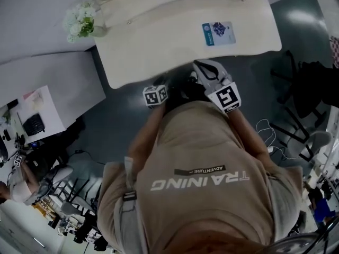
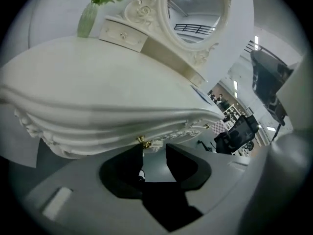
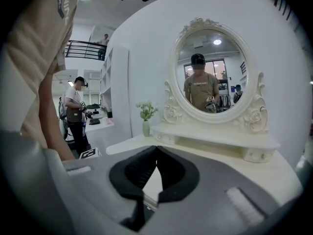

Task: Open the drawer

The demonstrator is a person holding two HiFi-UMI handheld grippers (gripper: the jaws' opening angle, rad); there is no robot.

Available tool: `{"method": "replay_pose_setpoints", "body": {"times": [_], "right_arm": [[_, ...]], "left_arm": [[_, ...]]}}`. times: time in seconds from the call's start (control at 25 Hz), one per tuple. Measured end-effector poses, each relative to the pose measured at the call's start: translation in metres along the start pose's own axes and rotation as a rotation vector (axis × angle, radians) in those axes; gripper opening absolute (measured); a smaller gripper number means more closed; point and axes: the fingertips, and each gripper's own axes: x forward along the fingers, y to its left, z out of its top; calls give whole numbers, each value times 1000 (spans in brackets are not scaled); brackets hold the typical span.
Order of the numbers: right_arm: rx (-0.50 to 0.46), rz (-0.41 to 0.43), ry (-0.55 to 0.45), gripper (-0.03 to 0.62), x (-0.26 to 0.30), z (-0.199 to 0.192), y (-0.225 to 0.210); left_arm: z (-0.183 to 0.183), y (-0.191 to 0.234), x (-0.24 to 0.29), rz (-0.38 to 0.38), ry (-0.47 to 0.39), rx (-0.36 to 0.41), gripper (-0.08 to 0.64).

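My left gripper is low, under the front edge of the dressing table. Its jaws stand apart with nothing between them. The drawer seems to sit in the carved apron below that front edge. Its small gold knob shows just past the tip of one jaw, not yet between the pads. To do this well, I should shift sideways until the knob is centred in the gap and ease forward until the pads flank it. Then I close firmly and pull straight out, level, so the drawer doesn't bind. My right gripper is closed on nothing, near the front edge above the tabletop, facing the mirror.
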Motion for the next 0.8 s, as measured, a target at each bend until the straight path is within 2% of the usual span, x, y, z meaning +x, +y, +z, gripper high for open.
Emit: {"method": "replay_pose_setpoints", "body": {"times": [0.2, 0.44, 0.56, 0.8], "right_arm": [[-9, 54, -7, 3, -8, -21, -25], [16, 89, -16, 3, -18, -22, -46], [23, 105, -11, 3, -21, -28, -56], [55, 124, -19, 3, -28, -37, -65]], "left_arm": [[-7, 9, 36, 108, 18, -73, 135], [0, 16, 48, 190, 50, -150, 136], [2, 19, 57, 235, 48, -220, 135], [6, 19, 59, 264, 57, -199, 135]]}}
